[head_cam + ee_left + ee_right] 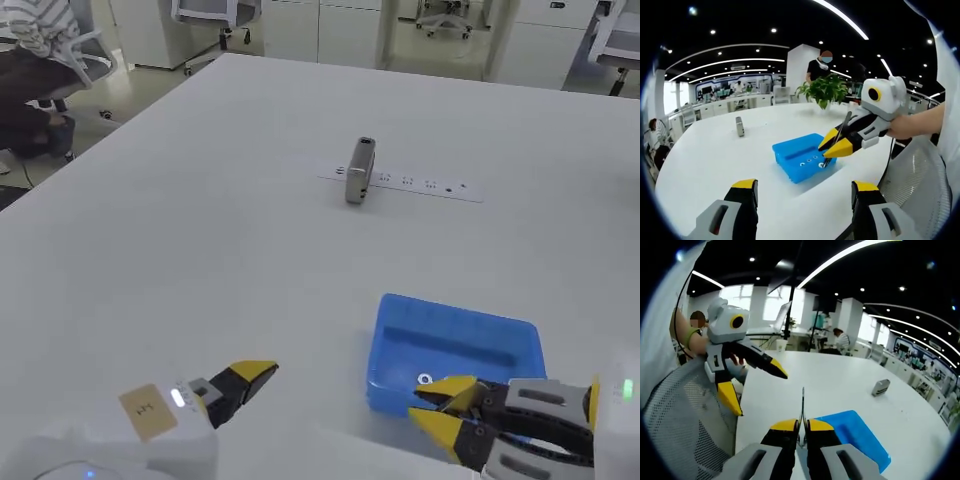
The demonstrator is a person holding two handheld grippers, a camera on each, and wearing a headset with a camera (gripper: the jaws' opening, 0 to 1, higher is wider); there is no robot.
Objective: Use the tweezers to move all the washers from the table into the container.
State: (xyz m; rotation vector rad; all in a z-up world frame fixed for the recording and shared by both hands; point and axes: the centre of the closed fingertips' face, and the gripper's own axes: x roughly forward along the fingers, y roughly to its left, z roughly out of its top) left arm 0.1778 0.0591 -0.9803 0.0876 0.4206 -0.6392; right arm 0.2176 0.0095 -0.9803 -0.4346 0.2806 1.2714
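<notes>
Closest to the head camera, along the bottom edge of the frame, are both grippers. At lower left the left gripper (256,381) hangs over the white table (200,220), touching nothing. In its own view the two yellow-tipped jaws rise far apart at the bottom of the frame with nothing between them.

At lower right the right gripper (424,407) hangs at the lower edge of the blue container (460,345). In the right gripper view its jaws are drawn almost together, pinching the handle of the tweezers (803,405), whose thin tips stick straight up the middle of the frame.

The left gripper view shows those tweezers slanting down from the right gripper, with their tips inside the container just beside its right-hand wall. Several small washers (809,161) lie in a row on the container floor there. I cannot tell whether the tips hold one. In the head view one washer shows on the blue floor just above the right gripper's upper jaw.

Further up the table, well apart from the container, a white power strip (430,184) lies flat, with a grey block (360,170) at its left end.
</notes>
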